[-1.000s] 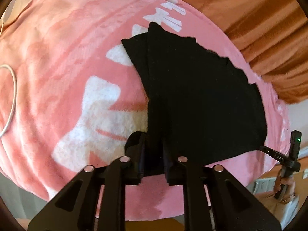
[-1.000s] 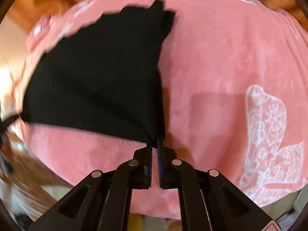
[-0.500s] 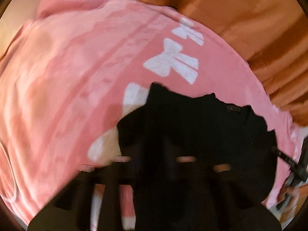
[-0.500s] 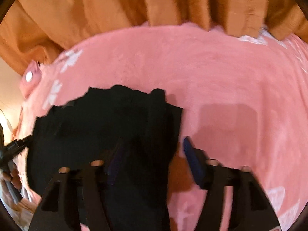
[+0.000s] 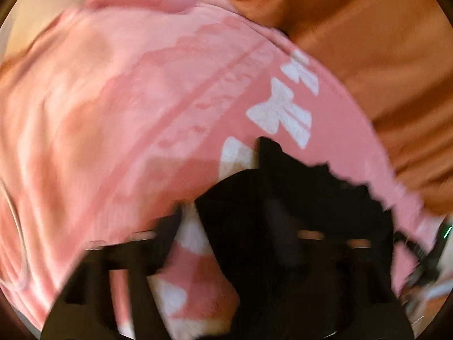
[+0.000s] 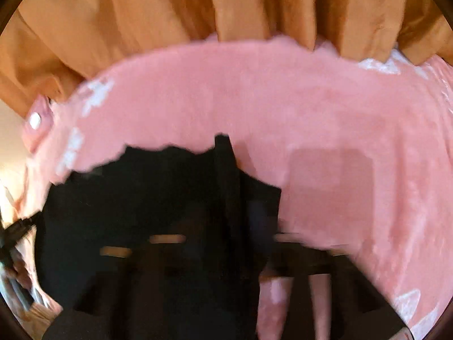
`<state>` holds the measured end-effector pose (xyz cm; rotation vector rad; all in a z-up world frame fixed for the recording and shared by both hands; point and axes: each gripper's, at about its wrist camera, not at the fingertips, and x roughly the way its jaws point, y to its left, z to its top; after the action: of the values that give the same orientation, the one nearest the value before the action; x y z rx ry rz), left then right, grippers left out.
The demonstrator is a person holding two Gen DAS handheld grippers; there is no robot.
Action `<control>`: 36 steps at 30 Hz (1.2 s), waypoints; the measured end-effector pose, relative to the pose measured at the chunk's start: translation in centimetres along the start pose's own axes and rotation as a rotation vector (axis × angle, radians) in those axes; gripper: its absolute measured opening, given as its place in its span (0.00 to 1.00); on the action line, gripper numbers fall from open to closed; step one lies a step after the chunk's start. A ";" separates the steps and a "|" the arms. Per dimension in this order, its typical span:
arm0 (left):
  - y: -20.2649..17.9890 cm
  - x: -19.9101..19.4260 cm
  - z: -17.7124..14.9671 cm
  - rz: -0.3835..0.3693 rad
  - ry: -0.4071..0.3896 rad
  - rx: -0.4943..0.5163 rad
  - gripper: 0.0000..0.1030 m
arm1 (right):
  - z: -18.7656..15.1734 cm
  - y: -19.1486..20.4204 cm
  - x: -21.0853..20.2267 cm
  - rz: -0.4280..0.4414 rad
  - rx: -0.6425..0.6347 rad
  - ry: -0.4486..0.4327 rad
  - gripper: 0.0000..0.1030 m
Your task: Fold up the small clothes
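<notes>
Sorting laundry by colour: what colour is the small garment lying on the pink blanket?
Plain black garment, no print visible; the right wrist view shows it best.

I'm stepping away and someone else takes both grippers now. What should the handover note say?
Left hand-held gripper: jaws opening, nothing pinched; black garment lies under it.
Right hand-held gripper: jaws opening, garment below, not gripped.
Garment lies on the pink blanket, near the orange curtain.
Done: one fold appears laid down, judging by the doubled edge.
Left: check the fold, smooth it, fold again if needed.
</notes>
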<state>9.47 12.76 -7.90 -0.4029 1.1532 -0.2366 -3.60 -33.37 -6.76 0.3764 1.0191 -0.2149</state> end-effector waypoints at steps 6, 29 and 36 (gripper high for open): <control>-0.1 2.5 0.0 -0.015 0.007 -0.048 0.87 | -1.0 -0.5 4.7 0.045 0.063 0.098 0.88; -10.7 6.3 2.5 0.089 -0.073 0.259 0.10 | 0.3 -9.4 -3.2 0.013 0.177 -0.062 0.55; -12.8 3.9 -5.1 0.171 -0.011 0.511 0.58 | -7.3 -8.6 -4.9 0.058 0.120 0.110 0.83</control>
<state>6.64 -1.20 -7.42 0.1442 1.0649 -0.3658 -14.87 -38.30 -7.74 0.5304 1.1046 -0.2052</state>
